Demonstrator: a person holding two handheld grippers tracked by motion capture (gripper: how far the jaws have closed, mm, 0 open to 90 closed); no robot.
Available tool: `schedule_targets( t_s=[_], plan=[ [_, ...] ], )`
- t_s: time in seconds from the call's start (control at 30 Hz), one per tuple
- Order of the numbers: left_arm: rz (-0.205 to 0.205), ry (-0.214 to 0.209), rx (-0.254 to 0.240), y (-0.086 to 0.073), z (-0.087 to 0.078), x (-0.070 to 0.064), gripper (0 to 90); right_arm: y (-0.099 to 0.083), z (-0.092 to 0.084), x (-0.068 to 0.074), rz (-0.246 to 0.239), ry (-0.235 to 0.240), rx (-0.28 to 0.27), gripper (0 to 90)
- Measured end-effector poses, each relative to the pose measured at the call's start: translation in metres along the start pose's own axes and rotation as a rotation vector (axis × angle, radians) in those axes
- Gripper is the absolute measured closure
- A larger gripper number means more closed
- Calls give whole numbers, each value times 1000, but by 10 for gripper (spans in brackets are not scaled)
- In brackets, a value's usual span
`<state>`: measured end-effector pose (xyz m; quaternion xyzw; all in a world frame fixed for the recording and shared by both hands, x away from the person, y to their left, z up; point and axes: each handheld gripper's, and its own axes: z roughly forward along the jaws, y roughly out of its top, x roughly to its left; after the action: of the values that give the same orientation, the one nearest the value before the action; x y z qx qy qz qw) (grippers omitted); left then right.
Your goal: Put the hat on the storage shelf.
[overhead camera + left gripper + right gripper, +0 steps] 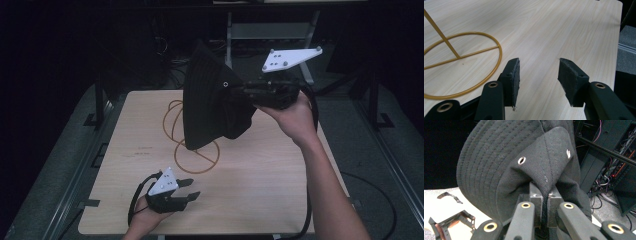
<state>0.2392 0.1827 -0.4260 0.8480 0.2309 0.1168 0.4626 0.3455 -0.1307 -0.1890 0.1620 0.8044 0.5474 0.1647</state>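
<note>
black bucket hat (207, 97) with stitched brim and metal eyelets, pinched at its crown, hanging above the table.

hat (210, 100): black, ribbed stitching, silver eyelets
wire stand (192, 150): gold
table (260, 190): pale wood grain
gripper plates (290, 58): white, at 1 and 7 o'clock

Room: dim, black surroundings beyond the pale wooden table (260, 200).
Light: falls from above, table brightest.
Shadows: soft, faint under the left gripper (187, 190).
Sharpness: black stitched fabric hat (499, 165) crisp; background cables soft.
</note>
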Motion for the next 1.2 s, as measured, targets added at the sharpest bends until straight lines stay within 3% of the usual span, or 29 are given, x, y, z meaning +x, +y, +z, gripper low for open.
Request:
schedule_targets(
  t_s=[0.6,0.9,1.2],
  plan=[
    [15,-4,8,0,1,1,511,31,45,3,-31,-10,-5,865],
    [15,-9,10,0,2,0,509,45,76,12,-65,-10,44,863],
    [22,-11,16,0,2,0,505,51,111,18,-85,-1,131,854]
  ],
)
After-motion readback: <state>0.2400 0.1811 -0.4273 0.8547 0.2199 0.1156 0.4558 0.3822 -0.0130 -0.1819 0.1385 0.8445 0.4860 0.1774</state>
